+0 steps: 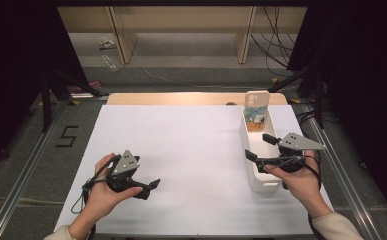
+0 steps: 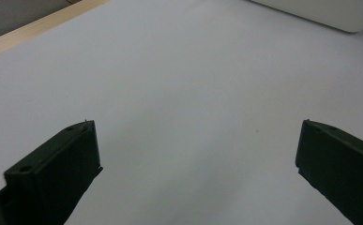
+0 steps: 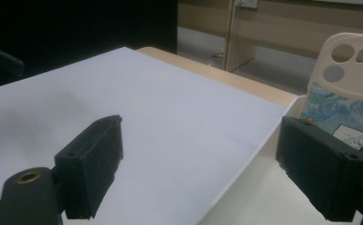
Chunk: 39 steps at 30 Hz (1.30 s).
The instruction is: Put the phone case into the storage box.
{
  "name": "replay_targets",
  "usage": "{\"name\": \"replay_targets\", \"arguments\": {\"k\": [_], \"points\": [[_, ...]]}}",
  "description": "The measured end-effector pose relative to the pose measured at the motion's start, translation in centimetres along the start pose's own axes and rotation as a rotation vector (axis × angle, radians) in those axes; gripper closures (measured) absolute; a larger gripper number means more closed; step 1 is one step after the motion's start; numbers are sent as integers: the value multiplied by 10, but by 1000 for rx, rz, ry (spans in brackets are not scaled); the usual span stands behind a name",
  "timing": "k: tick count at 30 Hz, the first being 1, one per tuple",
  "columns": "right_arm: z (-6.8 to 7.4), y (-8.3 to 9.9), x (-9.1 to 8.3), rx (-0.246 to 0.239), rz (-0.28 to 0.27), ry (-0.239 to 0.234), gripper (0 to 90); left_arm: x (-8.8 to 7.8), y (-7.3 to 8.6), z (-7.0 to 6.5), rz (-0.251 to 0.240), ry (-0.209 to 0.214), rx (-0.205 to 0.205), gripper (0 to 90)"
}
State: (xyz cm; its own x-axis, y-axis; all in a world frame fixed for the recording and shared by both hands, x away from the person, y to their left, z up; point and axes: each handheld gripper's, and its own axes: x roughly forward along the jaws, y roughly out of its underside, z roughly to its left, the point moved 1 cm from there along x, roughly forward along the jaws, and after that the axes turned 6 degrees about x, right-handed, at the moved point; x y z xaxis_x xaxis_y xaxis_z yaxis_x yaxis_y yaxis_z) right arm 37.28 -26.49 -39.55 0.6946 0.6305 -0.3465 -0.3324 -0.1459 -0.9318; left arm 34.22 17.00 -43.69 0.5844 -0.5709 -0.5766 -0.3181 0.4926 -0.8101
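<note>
A white worktop [image 1: 181,150] is seen from above. At its right edge a narrow white bin [image 1: 255,167] is set, with a phone case [image 1: 257,107] stood upright at its far end. The right gripper [image 1: 261,146] is held over the bin, fingers [image 3: 92,159] spread wide, nothing between them. The left gripper [image 1: 153,184] is held low over bare worktop, well apart from the bin, fingers [image 2: 57,168] wide open and empty.
</note>
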Motion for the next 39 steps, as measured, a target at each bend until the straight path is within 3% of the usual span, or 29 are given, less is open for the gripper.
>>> {"name": "replay_targets", "arguments": {"k": [15, 26, 39], "points": [[-2, 19, -19, -16, 2, -32, 155, -1, 2, 1, 1, -10, -11, 0], [0, 30, -24, -20, 8, -42, 155, -11, 9, 0, 1, -15, -22, 0], [1, 39, -33, -26, -5, -28, 154, -12, 12, 2, 4, -21, -27, 0]]}}
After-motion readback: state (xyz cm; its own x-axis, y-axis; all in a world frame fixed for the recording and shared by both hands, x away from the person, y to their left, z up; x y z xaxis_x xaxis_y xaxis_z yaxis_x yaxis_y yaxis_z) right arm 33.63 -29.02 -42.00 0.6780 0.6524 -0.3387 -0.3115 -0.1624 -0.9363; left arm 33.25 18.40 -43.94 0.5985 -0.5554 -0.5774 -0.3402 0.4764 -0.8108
